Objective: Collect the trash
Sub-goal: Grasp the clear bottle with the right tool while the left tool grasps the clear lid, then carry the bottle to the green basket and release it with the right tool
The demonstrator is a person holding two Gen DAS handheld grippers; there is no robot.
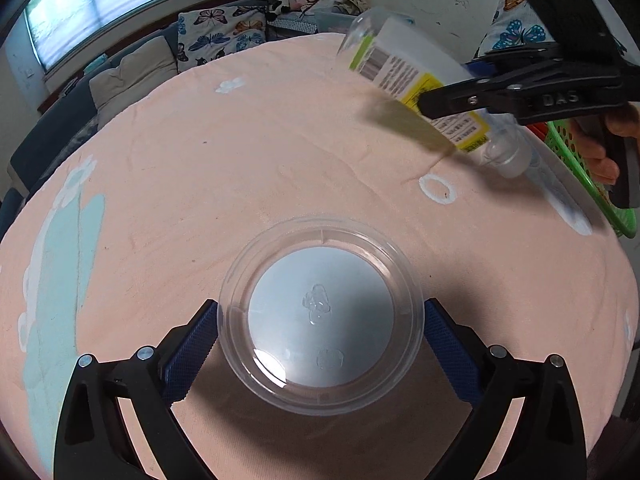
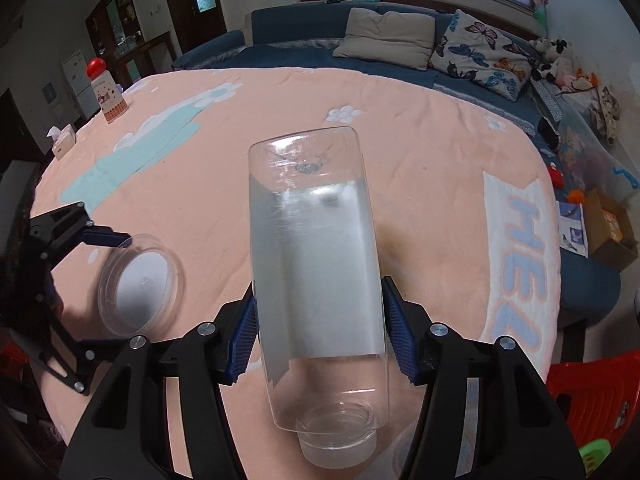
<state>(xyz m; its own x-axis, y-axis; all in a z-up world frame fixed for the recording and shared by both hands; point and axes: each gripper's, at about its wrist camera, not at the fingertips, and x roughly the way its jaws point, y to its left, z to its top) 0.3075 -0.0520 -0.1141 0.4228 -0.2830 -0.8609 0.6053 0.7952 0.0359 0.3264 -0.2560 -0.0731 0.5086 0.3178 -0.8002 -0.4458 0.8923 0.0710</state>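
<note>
Bottle [image 2: 316,256] pinched and lifted by right gripper [image 2: 320,320], basket [image 1: 576,168] at 3 o'clock not yet reached; lid [image 1: 320,316] on cloth [image 1: 240,184], bracketed by left gripper [image 1: 320,340], contact unclear.

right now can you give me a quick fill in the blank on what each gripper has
1. The right gripper is clamped on a clear plastic ____.
2. The left gripper has a round clear ____ between its fingers.
3. The blanket under both is mostly ____.
4. The basket behind the right gripper is ____.

Missing words: bottle; lid; pink; green
</note>
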